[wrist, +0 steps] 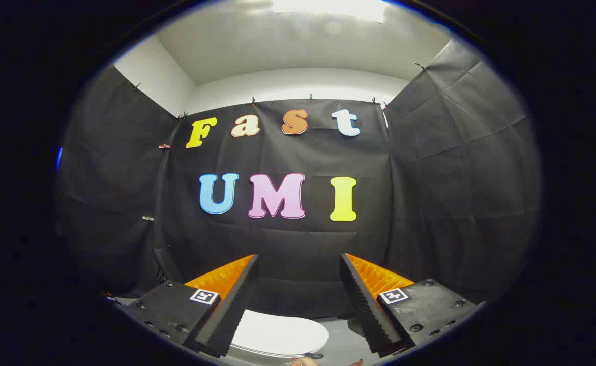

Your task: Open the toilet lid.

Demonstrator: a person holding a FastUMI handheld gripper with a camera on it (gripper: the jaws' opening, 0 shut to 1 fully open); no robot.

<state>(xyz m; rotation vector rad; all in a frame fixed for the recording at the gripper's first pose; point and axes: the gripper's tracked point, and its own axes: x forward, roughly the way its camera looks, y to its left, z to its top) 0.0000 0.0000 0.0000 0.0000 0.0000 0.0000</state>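
The gripper (298, 259) is standing wide open and is holding nothing, its fingers pointing at the black cloth wall (298, 239). On each finger base a small square marker (204, 296) is sitting. The white toilet lid (277, 334) is lying closed below, between the fingers.

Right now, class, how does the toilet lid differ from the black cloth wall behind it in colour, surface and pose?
Colour: the toilet lid is white; the cloth wall is black.
Surface: the lid looks smooth and glossy; the cloth is creased.
Pose: the lid lies flat and closed, low between the fingers of the tongs; the cloth hangs upright beyond them.
Shared: the open tongs touch neither.
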